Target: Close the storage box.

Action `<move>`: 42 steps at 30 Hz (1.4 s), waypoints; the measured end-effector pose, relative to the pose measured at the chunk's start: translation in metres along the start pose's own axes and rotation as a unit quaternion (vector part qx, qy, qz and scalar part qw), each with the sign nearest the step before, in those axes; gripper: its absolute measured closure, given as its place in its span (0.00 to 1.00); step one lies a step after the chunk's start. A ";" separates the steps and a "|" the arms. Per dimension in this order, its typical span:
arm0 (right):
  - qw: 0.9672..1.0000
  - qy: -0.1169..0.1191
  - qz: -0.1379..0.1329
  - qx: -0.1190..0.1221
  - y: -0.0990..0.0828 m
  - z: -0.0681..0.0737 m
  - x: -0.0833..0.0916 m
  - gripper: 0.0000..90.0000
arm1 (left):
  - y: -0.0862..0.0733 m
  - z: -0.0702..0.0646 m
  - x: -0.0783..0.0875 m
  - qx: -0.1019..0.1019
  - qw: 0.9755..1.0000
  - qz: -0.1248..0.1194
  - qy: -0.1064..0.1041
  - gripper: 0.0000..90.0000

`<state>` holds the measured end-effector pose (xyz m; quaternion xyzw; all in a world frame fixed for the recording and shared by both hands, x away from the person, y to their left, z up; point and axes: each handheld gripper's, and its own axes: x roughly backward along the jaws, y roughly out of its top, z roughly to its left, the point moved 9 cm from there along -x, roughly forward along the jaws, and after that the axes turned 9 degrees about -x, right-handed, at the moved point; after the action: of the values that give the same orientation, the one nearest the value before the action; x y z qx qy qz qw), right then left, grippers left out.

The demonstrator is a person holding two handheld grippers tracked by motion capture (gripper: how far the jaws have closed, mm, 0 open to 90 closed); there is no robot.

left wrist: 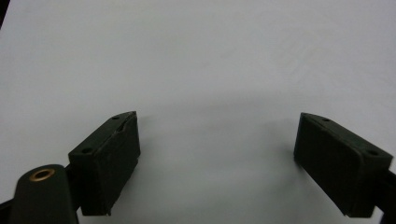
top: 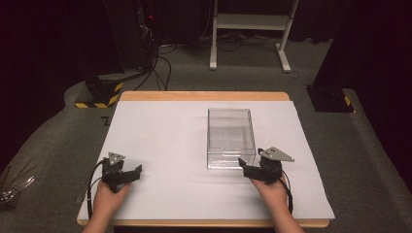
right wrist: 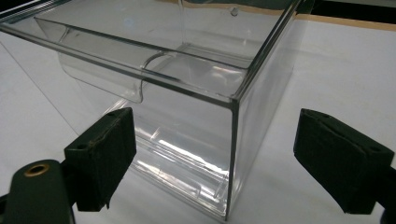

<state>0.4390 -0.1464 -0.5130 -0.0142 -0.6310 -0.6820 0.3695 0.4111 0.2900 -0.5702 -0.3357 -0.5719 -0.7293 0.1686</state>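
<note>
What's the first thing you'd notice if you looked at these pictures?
The see-through plastic box stands out first, sitting a little right of the middle of the white table. Next come the two black grippers held in hands at the near edge: the right gripper is open right at the box's near right corner, while the left gripper is open over bare table, well away from the box.

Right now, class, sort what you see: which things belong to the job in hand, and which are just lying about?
In the job:
clear plastic box, near corner between the open jaws
right gripper, at that corner
left gripper, open over bare white table cover

Lying about:
white stand on the floor beyond
black-and-yellow striped base, far left of the table
</note>
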 end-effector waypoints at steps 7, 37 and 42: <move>1.000 0.005 -0.004 -0.001 -0.005 0.002 0.010 0.15 | 0.000 0.000 0.000 0.000 1.000 0.000 0.000 0.16; 0.998 -0.059 0.013 -0.025 -0.039 -0.064 0.052 0.16 | 0.000 0.000 0.000 0.000 1.000 0.000 0.000 0.16; 0.996 -0.075 0.027 -0.037 -0.050 -0.078 0.053 0.16 | 0.000 0.000 0.000 0.000 1.000 0.000 0.001 0.16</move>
<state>0.4099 -0.2437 -0.5456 -0.0960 -0.6305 -0.6917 0.3389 0.4111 0.2900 -0.5703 -0.3350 -0.5717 -0.7297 0.1686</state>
